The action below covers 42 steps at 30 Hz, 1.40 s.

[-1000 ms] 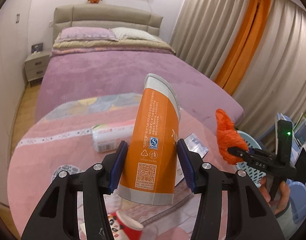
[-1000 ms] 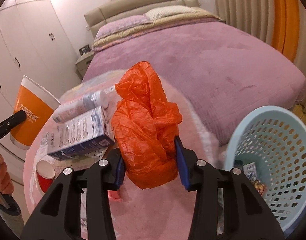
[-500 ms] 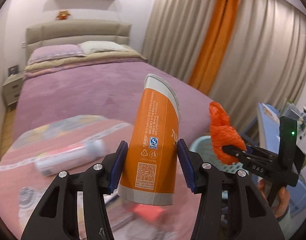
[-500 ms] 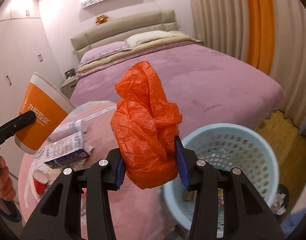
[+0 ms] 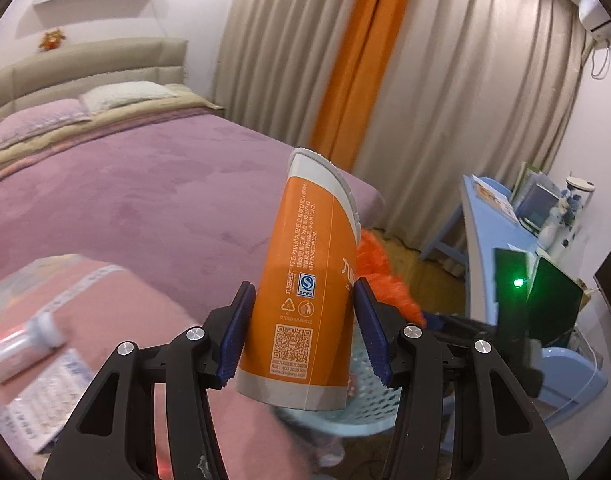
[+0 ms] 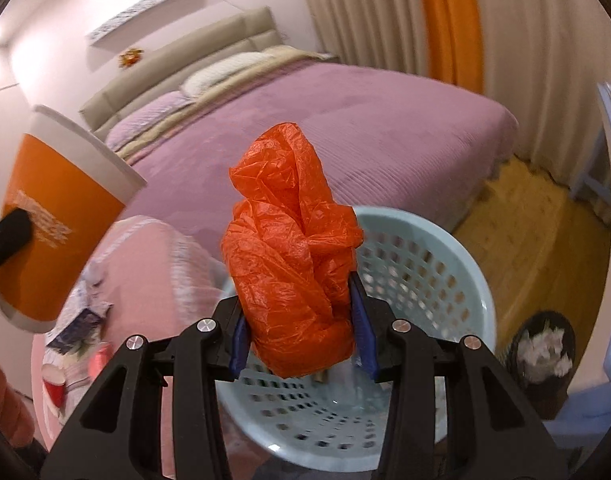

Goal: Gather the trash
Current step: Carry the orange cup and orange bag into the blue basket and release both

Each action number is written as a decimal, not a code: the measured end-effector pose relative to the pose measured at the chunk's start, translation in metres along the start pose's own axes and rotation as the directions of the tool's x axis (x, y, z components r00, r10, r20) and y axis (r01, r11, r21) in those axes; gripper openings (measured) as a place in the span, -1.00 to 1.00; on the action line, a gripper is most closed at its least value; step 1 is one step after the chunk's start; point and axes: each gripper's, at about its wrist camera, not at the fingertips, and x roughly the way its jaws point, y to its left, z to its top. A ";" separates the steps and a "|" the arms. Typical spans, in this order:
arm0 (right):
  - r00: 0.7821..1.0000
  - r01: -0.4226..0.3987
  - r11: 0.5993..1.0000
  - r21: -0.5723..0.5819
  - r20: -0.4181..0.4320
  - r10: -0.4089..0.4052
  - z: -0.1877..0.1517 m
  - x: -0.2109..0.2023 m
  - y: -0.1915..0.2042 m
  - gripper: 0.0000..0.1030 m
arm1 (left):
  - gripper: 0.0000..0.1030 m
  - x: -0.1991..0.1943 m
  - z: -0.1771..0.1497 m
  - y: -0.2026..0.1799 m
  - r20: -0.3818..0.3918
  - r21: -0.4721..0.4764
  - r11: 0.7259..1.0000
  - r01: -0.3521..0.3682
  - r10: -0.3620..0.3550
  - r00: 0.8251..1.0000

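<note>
**Orange cup and orange bag both gripped, held at the basket**

Left wrist: left gripper (image 5: 303, 340) clamped on the orange paper cup (image 5: 307, 288), blue pads (image 5: 235, 334) pressed on both sides of its lower half. Cup is tilted, rim leaning up and right, base toward camera (QR code and recycling marks readable). Behind it the light-blue laundry basket (image 5: 367, 396) shows between and below the fingers, with a bit of the orange plastic bag (image 5: 379, 276) just right of the cup. White bottle (image 5: 21, 342) lies on the pink table (image 5: 117, 304) at left; bed (image 5: 125, 192) beyond.

Right wrist: right gripper (image 6: 301, 338) closed on the crumpled bag (image 6: 293, 248), bag bulging up out of the fingers. Basket (image 6: 437, 280) sits directly under and behind it, some litter at the bottom (blurred). Cup (image 6: 61, 216) at far left, above the table edge (image 6: 145, 264). Small dark bin (image 6: 543, 350) with white paper on the floor at right.
</note>
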 end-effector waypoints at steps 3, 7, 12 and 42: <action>0.999 0.010 0.998 0.061 -0.044 -0.007 -0.005 0.013 -0.022 -0.22 | -0.05 0.022 -0.003 -0.012 -0.031 -0.005 1.000 0.023 -0.023 0.999; 0.995 0.045 0.994 0.095 -0.091 -0.036 -0.015 0.028 -0.043 -0.19 | -0.05 0.055 -0.011 -0.022 -0.085 -0.016 0.999 0.031 -0.032 0.996; 0.989 0.074 0.990 0.119 -0.135 -0.058 -0.026 0.046 -0.065 -0.16 | -0.05 0.086 -0.020 -0.034 -0.136 -0.027 0.999 0.029 -0.032 0.990; 0.995 0.056 0.998 -0.017 -0.079 -0.057 -0.041 0.015 -0.016 0.22 | 0.29 0.047 -0.055 -0.019 -0.108 -0.118 0.991 0.059 -0.072 0.992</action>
